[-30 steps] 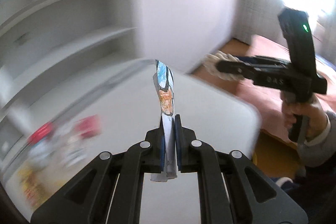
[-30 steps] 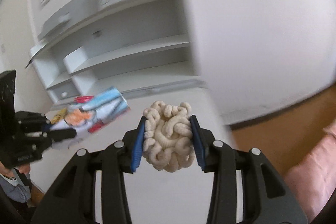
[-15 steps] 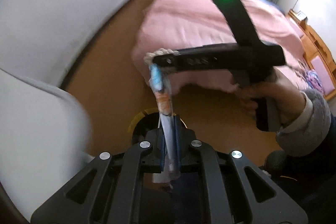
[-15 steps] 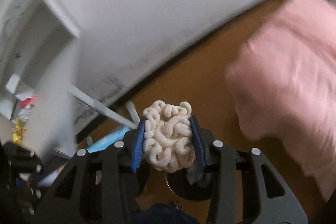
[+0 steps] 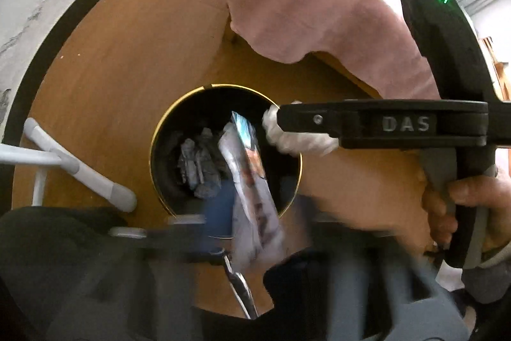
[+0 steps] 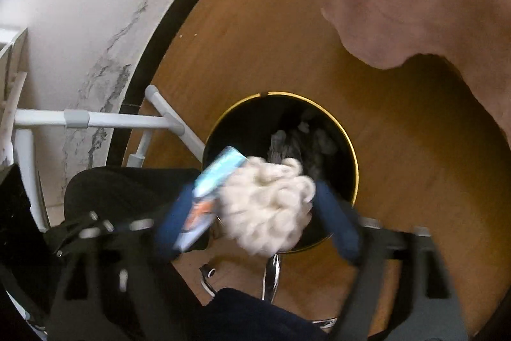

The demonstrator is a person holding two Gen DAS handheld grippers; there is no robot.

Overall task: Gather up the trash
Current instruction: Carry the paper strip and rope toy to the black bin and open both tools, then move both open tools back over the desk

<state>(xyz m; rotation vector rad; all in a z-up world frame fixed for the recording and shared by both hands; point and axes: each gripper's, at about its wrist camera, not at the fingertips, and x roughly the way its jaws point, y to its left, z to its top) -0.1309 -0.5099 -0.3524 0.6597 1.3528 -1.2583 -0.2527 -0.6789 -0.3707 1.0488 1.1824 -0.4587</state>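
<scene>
Both your claws are opening right over the round black bin with the gold rim, centre frame. Left claw: the crinkled printed snack wrapper sits loose between the blurred jaws, tipping into the bin. Right claw: the cream wad of knotted yarn is free of the blue pads. Crumpled trash already lies inside. Drop nearly done; other trash not visible.

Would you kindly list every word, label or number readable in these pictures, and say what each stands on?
"DAS": raised letters on the side of the right tool, seen from the left wrist.
Wrapper over the bin: colourful print, too blurred to read.
Nothing else carries readable text.
</scene>
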